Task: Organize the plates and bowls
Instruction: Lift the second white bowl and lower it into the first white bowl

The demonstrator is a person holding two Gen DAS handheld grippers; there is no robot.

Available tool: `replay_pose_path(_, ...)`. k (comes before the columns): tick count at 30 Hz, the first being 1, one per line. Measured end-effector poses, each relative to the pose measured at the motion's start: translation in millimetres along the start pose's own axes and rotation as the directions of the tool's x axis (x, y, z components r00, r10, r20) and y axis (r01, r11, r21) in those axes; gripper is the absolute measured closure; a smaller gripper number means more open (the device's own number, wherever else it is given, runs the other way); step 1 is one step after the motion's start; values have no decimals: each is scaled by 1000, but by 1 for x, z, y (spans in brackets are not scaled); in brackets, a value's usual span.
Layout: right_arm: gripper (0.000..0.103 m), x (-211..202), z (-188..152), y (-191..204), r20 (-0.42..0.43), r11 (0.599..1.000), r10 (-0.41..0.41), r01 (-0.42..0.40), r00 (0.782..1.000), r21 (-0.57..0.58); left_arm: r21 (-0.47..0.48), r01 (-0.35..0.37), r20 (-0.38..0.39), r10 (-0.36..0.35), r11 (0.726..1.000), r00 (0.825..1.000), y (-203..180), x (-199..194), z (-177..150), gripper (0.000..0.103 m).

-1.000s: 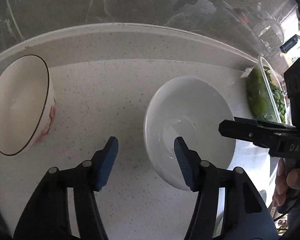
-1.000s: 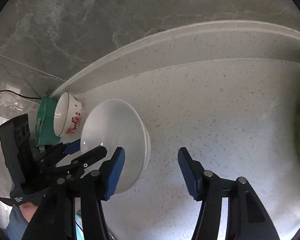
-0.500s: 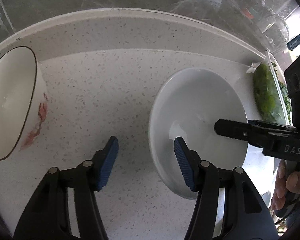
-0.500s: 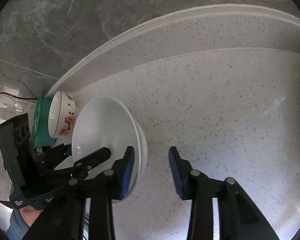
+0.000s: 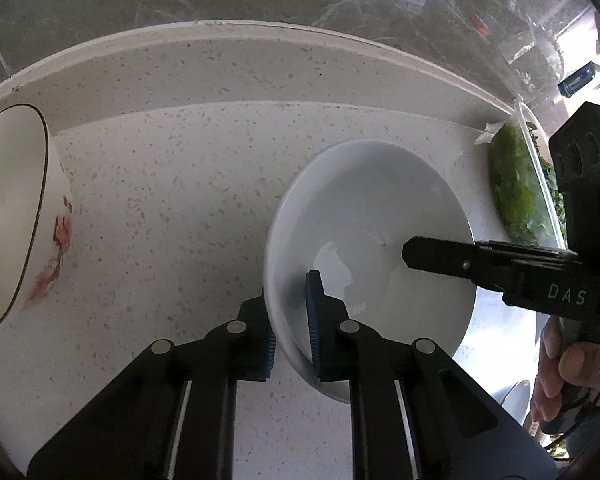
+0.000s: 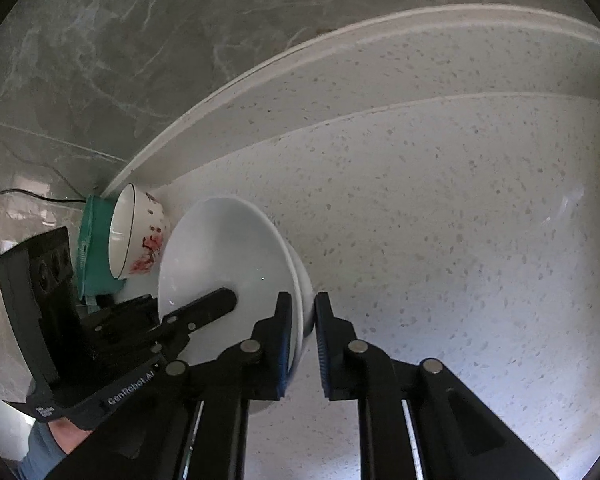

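Observation:
A stack of white bowls (image 5: 380,216) sits on the speckled counter, also in the right wrist view (image 6: 220,248). My left gripper (image 5: 290,320) is shut on its near left rim, one finger inside and one outside. My right gripper (image 6: 302,340) is shut on the opposite rim, and shows in the left wrist view (image 5: 440,258). A white cup with a dark rim and red pattern (image 5: 20,220) stands further left, also in the right wrist view (image 6: 136,236).
A green container (image 6: 94,248) stands behind the cup by the grey marble wall. A clear tub of green leaves (image 5: 520,192) sits at the right. The speckled counter (image 5: 180,200) has a raised back ledge (image 5: 260,64).
Both grippers closed from open onto opposite rims of the white bowl stack. The left gripper shifted right toward it.

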State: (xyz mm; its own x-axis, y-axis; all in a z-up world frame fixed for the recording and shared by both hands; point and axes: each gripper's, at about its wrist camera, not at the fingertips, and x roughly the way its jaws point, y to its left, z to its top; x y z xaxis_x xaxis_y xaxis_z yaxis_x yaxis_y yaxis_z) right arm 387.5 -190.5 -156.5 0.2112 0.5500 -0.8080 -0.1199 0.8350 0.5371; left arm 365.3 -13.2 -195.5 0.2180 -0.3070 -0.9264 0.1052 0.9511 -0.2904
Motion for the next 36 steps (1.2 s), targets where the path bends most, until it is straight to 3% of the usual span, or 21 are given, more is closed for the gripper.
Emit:
replay_pose_path(15,89,-16,-1,2,26,1000,-14,14,1000,2,-23,12,-8,-12,1000,1000,-7,-10,3,92)
replay_pose_path(23,89,-38,-8,5,57,1000,0,-1,998,2,-9,10,8,-10,1000,1000,-26,-36,-5,92)
replay_pose_path(36,89,-105,-67,12,123,1000,27,-26,992,-10,45,32,67,-35,998,997,-79,-96,-54,92)
